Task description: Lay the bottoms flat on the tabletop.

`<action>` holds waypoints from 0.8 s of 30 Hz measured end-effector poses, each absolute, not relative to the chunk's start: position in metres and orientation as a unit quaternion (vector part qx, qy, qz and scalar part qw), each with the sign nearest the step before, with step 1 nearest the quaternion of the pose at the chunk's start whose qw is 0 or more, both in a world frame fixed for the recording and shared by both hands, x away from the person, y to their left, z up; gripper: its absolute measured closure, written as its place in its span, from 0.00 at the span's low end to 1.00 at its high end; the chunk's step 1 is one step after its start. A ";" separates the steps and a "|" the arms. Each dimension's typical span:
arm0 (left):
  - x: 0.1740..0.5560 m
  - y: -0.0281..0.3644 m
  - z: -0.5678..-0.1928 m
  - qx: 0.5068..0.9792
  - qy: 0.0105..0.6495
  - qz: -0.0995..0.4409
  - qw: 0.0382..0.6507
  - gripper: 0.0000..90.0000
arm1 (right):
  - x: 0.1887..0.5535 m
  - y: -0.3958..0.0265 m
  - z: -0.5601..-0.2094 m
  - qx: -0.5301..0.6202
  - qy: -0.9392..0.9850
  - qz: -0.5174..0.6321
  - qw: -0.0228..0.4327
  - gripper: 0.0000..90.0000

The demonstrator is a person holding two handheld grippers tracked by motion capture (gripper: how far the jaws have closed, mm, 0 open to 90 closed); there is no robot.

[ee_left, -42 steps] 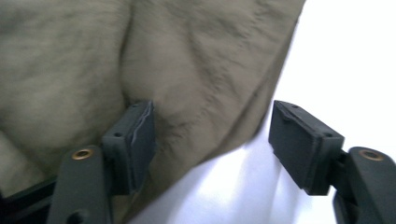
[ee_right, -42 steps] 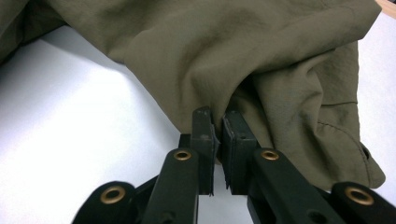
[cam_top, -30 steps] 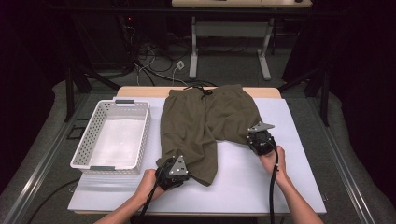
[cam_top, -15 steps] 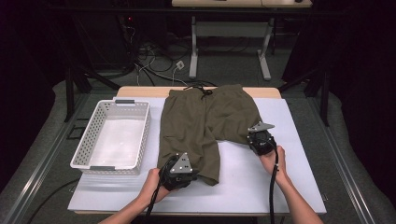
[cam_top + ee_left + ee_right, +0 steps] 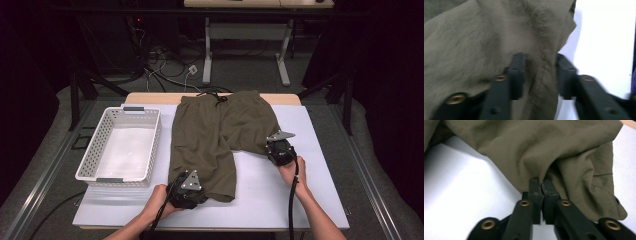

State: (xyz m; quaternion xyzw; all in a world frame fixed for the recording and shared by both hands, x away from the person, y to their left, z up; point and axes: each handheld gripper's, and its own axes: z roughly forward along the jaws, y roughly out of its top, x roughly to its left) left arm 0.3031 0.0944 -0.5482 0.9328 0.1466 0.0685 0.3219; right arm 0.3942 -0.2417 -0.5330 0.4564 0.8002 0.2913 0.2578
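Olive fabric shorts (image 5: 220,137) lie flat mid-table, right of the white basket (image 5: 85,165). At the near hem, the left gripper (image 5: 540,72) has just been opening, cloth loose between its jaws; it has shifted right. Right gripper (image 5: 540,185) stays clamped on the right leg's hem, probably anchoring a fold.

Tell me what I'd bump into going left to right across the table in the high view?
White basket → left gripper on the near leg hem of the olive shorts → right gripper pinching the other leg → bare white table.
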 end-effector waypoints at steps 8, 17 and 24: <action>0.297 0.114 -0.541 0.930 0.161 0.086 0.320 0.99 | 0.385 -0.251 -0.519 0.456 0.795 0.298 0.266 1.00; 0.293 0.134 -0.541 0.931 0.184 0.094 0.302 0.95 | 0.391 -0.259 -0.538 0.477 0.811 0.254 0.226 0.99; 0.299 0.124 -0.533 0.917 0.199 0.083 0.335 0.49 | 0.392 -0.266 -0.521 0.482 0.781 0.305 0.254 0.69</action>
